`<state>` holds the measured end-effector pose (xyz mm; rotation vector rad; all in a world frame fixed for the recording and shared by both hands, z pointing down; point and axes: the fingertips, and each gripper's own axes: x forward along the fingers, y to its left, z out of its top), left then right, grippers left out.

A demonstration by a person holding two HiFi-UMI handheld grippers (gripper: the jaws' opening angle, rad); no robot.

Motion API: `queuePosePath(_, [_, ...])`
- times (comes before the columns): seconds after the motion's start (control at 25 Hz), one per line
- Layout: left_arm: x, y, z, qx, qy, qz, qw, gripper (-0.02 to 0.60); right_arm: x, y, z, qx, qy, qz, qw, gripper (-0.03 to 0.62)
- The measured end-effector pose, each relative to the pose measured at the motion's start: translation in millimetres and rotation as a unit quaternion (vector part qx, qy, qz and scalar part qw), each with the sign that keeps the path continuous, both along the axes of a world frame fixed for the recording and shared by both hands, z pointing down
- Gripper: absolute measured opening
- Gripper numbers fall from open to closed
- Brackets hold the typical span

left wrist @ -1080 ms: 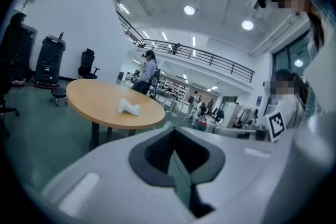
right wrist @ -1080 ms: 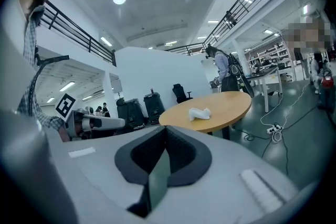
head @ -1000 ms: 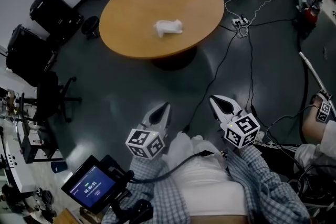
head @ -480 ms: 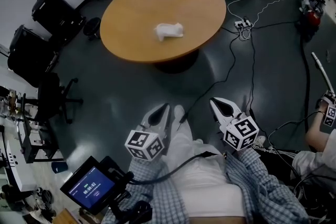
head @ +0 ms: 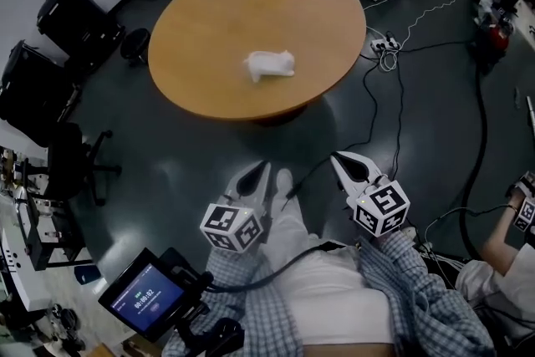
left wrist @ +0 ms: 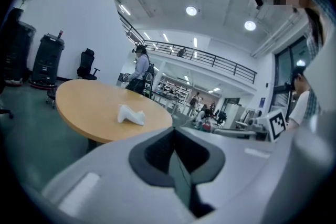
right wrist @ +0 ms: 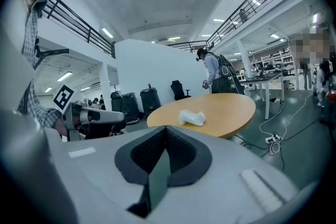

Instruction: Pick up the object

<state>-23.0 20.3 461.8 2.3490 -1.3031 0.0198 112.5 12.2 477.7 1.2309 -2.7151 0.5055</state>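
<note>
While white object (head: 269,65) lay near middle of round wooden table (head: 209,21), both claws hung well apart from it, over dark floor (head: 167,155). Left gripper (head: 262,171) clenched, nothing between jaws. Right gripper (head: 340,160) likewise clenched, empty. Head view alone showed cables (head: 399,96) across floor, power strip (head: 384,42), small screen (head: 147,298); its writing too small to read. Gripper views alone showed standing person (left wrist: 140,68) beyond table, balcony railing (left wrist: 210,57), ceiling lights (left wrist: 191,10).

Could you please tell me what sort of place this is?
Probably a large open lab or workshop hall: a mezzanine railing overhead, a power strip with cables across the floor, and a round wooden table.
</note>
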Motion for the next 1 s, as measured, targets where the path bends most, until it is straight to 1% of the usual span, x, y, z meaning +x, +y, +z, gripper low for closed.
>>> queuePosePath(0.08, [-4, -21, 3, -0.006, -0.006, 0.009, 0.9999, 0.000, -3, -23, -2, -0.007, -0.003, 0.010, 1.000, 0.003])
queuePosePath(0.24, [-20, -67, 5, -0.019, -0.008, 0.023, 0.9995, 0.000, -19, -71, 1, -0.038, -0.029, 0.029, 0.998, -0.008])
queuePosePath(0.32, [-26, -89, 4, -0.021, -0.009, 0.032, 0.9992, 0.000, -30, -90, 2, -0.046, -0.036, 0.026, 0.998, 0.001])
queuePosePath(0.36, [-30, -99, 4, -0.023, -0.010, 0.035, 0.9991, 0.000, -37, -99, 5, -0.056, -0.040, 0.020, 0.997, 0.021])
queuePosePath(0.44, [-37, -117, 6, -0.029, -0.010, 0.040, 0.9987, 0.000, -52, -113, 12, -0.081, -0.047, 0.003, 0.996, 0.123])
queuePosePath(0.48, [-41, -126, 7, -0.031, -0.009, 0.042, 0.9986, 0.000, -60, -121, 14, -0.087, -0.045, -0.003, 0.995, 0.122])
queuePosePath(0.56, [-50, -143, 8, -0.037, -0.007, 0.045, 0.9983, 0.000, -72, -137, 17, -0.089, -0.032, -0.005, 0.995, 0.084])
queuePosePath(0.64, [-60, -157, 10, -0.042, -0.005, 0.047, 0.9980, 0.000, -80, -154, 23, -0.092, -0.012, 0.002, 0.996, 0.084])
queuePosePath(0.68, [-64, -164, 11, -0.045, -0.004, 0.048, 0.9978, 0.000, -81, -163, 27, -0.091, 0.007, 0.008, 0.996, 0.081])
queuePosePath(0.76, [-69, -176, 13, -0.050, -0.003, 0.051, 0.9975, 0.000, -81, -181, 36, -0.081, 0.057, 0.016, 0.995, 0.023])
queuePosePath(0.84, [-75, -189, 15, -0.054, 0.001, 0.050, 0.9973, 0.000, -83, -201, 43, -0.078, 0.088, 0.021, 0.993, 0.023])
queuePosePath(0.92, [-79, -196, 18, -0.059, 0.005, 0.048, 0.9971, 0.000, -87, -216, 47, -0.083, 0.096, 0.028, 0.991, 0.023])
queuePosePath(1.0, [-80, -198, 20, -0.065, 0.008, 0.045, 0.9968, 0.000, -91, -227, 48, -0.084, 0.102, 0.024, 0.991, 0.023])
